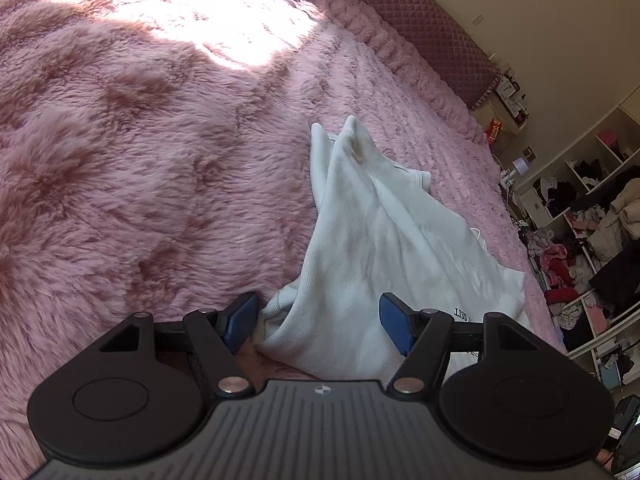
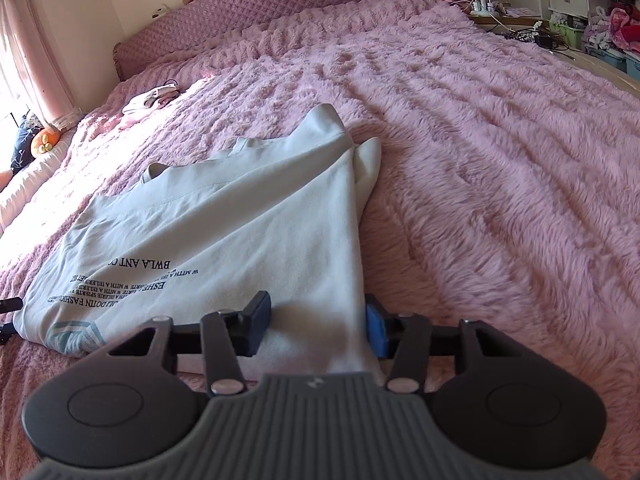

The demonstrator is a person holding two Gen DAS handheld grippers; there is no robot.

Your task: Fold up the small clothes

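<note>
A white printed T-shirt (image 2: 224,232) lies partly folded on a fluffy pink bed blanket (image 2: 500,152), its long axis running from the grippers toward the quilted headboard (image 2: 280,4). The left gripper (image 1: 320,320) stands open around its bunched edge. The right gripper (image 2: 316,328) straddles a fold; whether it grips I cannot tell. Wall shelves (image 1: 592,216) hold heaped clothes.

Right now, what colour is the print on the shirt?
Black lettering on the white shirt, plus a pale blue stripe by the hem. Clearest in the right wrist view.
</note>
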